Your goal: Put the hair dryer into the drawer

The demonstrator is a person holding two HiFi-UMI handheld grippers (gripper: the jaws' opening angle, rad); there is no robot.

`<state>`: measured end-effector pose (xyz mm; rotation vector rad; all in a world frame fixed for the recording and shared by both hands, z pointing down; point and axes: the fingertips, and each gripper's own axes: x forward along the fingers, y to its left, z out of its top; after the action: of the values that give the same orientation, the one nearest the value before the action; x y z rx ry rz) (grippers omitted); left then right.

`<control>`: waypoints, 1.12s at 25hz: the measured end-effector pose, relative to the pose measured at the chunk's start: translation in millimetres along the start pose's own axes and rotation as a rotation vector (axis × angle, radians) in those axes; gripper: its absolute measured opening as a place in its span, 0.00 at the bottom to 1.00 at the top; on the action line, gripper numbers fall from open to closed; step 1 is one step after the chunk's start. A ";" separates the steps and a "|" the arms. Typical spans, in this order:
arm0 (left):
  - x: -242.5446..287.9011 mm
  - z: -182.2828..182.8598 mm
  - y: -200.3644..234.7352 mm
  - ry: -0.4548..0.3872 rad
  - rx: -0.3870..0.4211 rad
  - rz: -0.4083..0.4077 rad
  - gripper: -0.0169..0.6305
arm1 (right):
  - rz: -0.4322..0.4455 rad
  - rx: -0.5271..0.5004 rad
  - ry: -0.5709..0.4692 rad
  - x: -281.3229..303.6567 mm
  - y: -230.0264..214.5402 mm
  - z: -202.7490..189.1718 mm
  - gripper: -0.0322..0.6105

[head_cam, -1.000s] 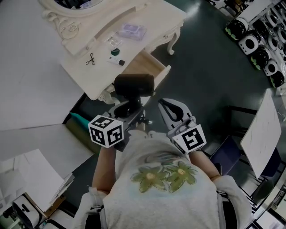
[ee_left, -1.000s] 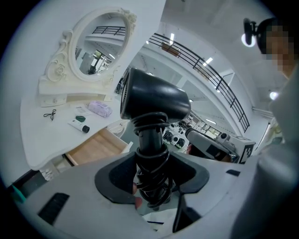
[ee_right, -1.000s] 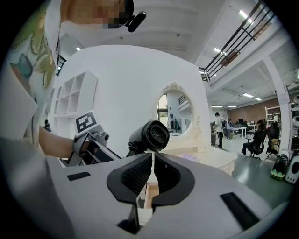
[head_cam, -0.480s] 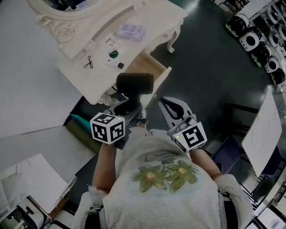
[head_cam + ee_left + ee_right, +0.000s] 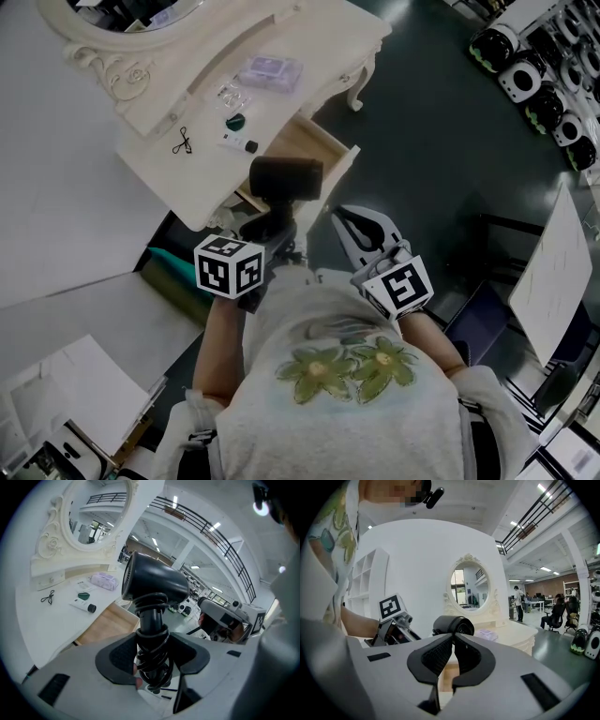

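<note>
My left gripper [image 5: 269,228] is shut on the handle of a black hair dryer [image 5: 286,178], whose cord is wound round that handle. In the left gripper view the dryer [image 5: 153,582] stands upright between the jaws of the left gripper [image 5: 152,654], its barrel over the open wooden drawer [image 5: 108,624]. That drawer [image 5: 302,143] juts from the cream dressing table [image 5: 164,183] just beyond the dryer. My right gripper [image 5: 359,231] hangs to the right of the dryer, shut on nothing. In its own view the right gripper [image 5: 453,637] has its tips touching, with the dryer [image 5: 453,624] behind them.
On the tabletop lie scissors [image 5: 181,142], a green jar [image 5: 234,122], a small tube [image 5: 238,143] and a lilac pouch [image 5: 272,68]. A teal object [image 5: 173,269] sits on the floor at the left. A dark chair [image 5: 487,309] and a white board [image 5: 553,272] stand at the right.
My left gripper has edged the hair dryer slightly forward toward the drawer. The right gripper has hardly moved.
</note>
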<state>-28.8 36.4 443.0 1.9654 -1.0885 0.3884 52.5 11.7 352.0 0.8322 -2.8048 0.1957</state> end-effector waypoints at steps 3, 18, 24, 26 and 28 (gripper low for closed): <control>4.8 0.8 6.2 0.029 0.021 0.012 0.36 | -0.004 -0.001 0.005 6.5 -3.0 -1.0 0.09; 23.2 9.3 32.1 0.089 0.030 0.022 0.36 | -0.015 0.026 0.027 32.3 -13.5 -2.6 0.09; 30.0 10.8 43.4 0.115 0.034 0.036 0.35 | -0.018 0.034 0.032 42.2 -16.1 -5.2 0.09; 32.0 10.5 46.2 0.122 0.032 0.037 0.35 | -0.022 0.044 0.031 43.5 -16.5 -6.8 0.09; 34.5 10.0 48.5 0.129 0.031 0.038 0.35 | -0.022 0.042 0.036 44.6 -16.7 -8.5 0.09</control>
<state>-49.3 -3.8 483.0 1.9201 -1.0441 0.5484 26.6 -23.9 371.9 0.8594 -2.7659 0.2642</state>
